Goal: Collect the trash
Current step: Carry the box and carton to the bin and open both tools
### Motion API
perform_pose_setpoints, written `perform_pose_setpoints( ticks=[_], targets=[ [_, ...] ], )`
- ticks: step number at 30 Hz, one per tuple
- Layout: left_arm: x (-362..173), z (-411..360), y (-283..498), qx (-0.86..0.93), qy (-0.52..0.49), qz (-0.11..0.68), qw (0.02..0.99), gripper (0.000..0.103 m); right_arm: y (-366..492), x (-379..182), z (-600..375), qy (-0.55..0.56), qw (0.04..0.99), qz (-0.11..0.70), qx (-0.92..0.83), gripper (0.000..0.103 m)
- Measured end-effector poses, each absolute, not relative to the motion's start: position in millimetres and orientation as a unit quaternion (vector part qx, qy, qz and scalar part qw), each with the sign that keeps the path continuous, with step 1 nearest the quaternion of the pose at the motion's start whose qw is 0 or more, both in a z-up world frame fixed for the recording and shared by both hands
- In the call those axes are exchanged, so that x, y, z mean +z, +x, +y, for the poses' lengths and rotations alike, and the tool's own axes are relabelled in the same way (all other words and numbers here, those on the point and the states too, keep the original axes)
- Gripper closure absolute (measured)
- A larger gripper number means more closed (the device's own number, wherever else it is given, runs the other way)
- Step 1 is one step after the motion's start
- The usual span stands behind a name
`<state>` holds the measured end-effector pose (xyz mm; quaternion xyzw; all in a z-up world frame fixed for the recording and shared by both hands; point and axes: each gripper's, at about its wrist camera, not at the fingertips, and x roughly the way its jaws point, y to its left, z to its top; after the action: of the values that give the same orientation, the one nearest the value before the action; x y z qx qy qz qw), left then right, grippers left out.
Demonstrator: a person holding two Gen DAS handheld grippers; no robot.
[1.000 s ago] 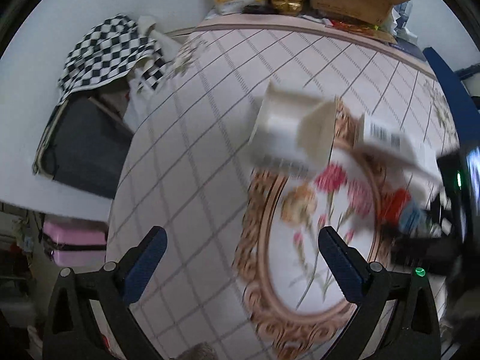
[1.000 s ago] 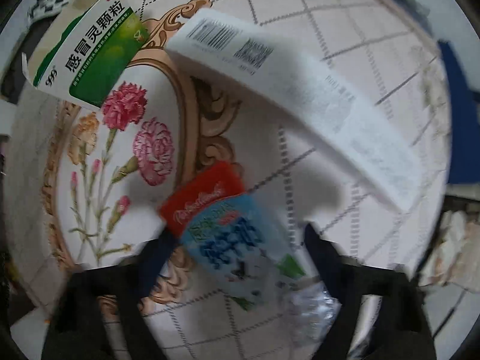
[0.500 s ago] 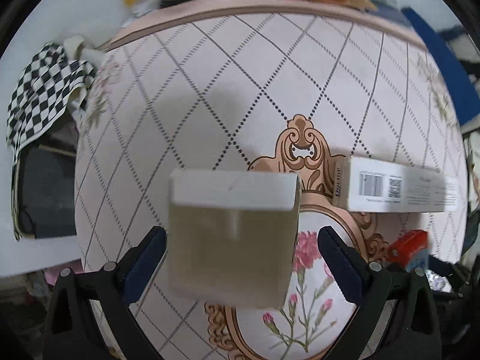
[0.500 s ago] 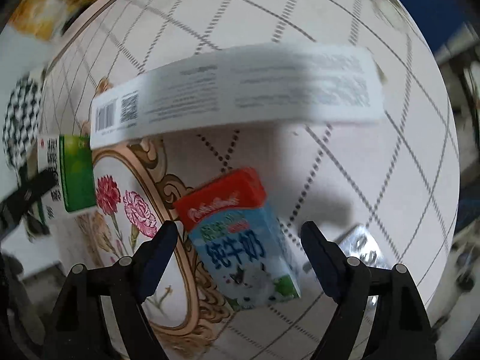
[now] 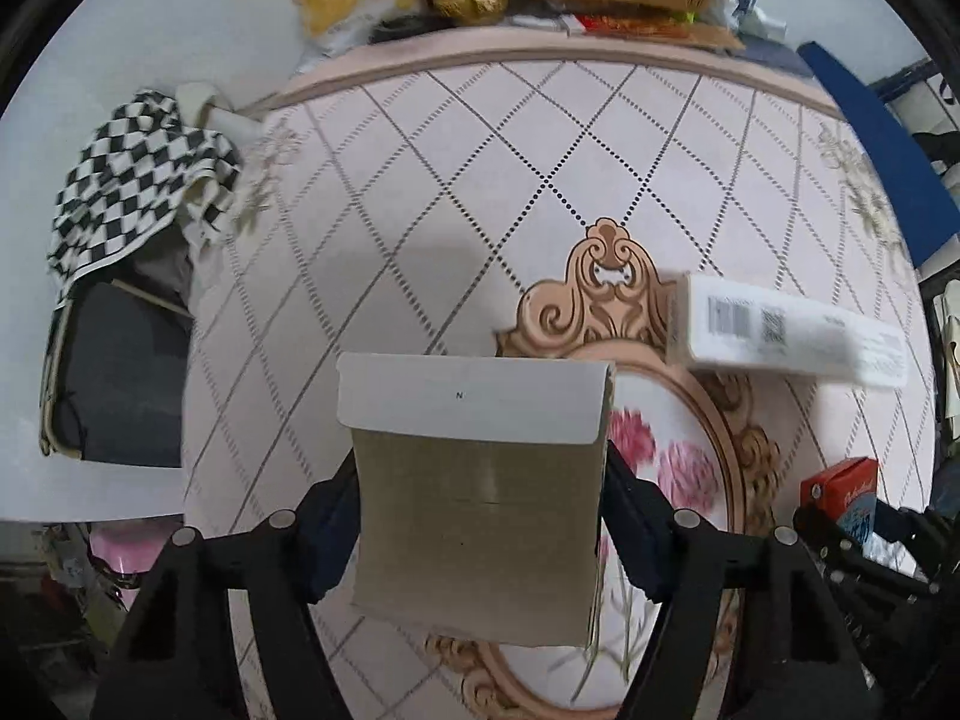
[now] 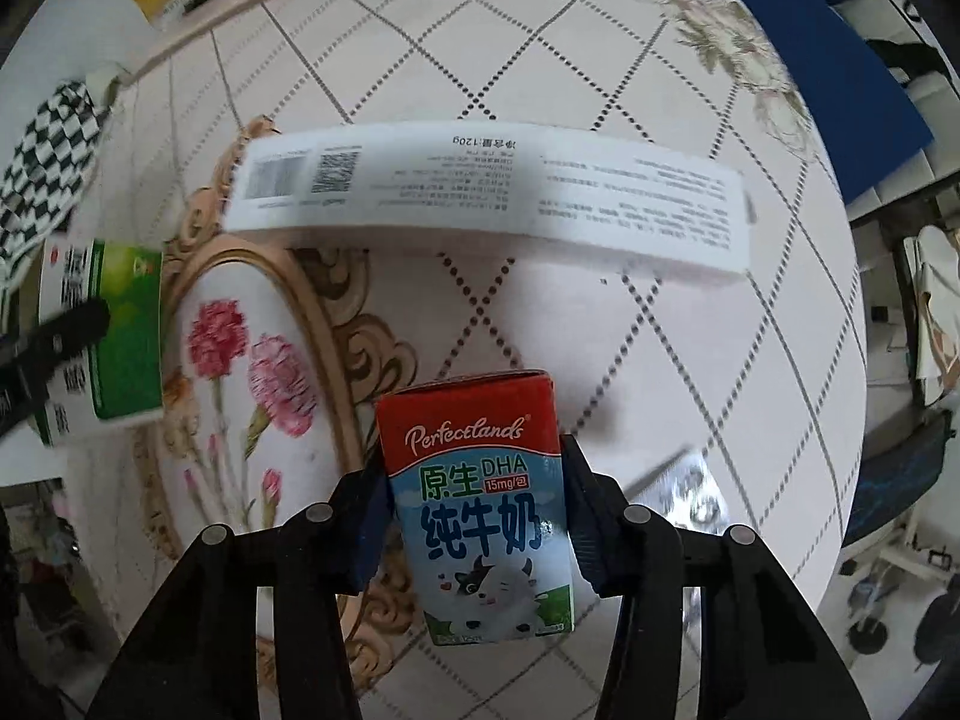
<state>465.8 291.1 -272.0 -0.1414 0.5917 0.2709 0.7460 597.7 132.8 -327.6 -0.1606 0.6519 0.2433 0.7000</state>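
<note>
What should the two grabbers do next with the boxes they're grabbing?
Probably finish squeezing, then lift both. The left hand-held gripper is closing around the opened cardboard box, and the right hand-held gripper is closing on the milk carton. Both pieces sit between the fingers. The long white box still lies on the table.

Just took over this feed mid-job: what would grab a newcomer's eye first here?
Each tool has a box between its closing jaws: the left tool around an opened cardboard carton, the right tool around a red-and-blue milk carton. Beyond them a long white box with a barcode lies flat on the floral tablecloth.
</note>
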Motion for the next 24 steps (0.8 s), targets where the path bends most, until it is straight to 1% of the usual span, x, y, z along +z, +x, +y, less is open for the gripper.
perform_pose_setpoints(
  ticks=[4, 8, 10, 16, 20, 24],
  targets=[
    [-243.6, 266.4, 427.4, 0.282, -0.143, 0.564, 0.763, 0.034, 577.4, -302.6, 111.4, -0.146, 0.712, 0.636, 0.259, 0.051],
    [-215.7, 240.2, 372.8, 0.286, -0.152, 0.538, 0.778, 0.034, 530.8, -273.5, 82.1, -0.144, 0.732, 0.605, 0.278, 0.051],
    [-204.9, 228.7, 344.8, 0.289, -0.16, 0.526, 0.783, 0.034, 492.7, -253.1, 68.5, -0.145, 0.744, 0.587, 0.285, 0.051],
    [-176.2, 189.1, 241.6, 0.27, -0.173, 0.494, 0.808, 0.034, 385.0, -217.2, 18.2, -0.125, 0.762, 0.563, 0.295, 0.051],
    [-162.2, 163.7, 179.0, 0.245, -0.17, 0.476, 0.828, 0.034, 308.2, -198.3, -22.9, -0.105, 0.776, 0.549, 0.293, 0.051],
    [-155.8, 132.4, 114.2, 0.215, -0.159, 0.474, 0.839, 0.034, 222.3, -189.9, -60.3, -0.074, 0.783, 0.547, 0.285, 0.051]
  ],
)
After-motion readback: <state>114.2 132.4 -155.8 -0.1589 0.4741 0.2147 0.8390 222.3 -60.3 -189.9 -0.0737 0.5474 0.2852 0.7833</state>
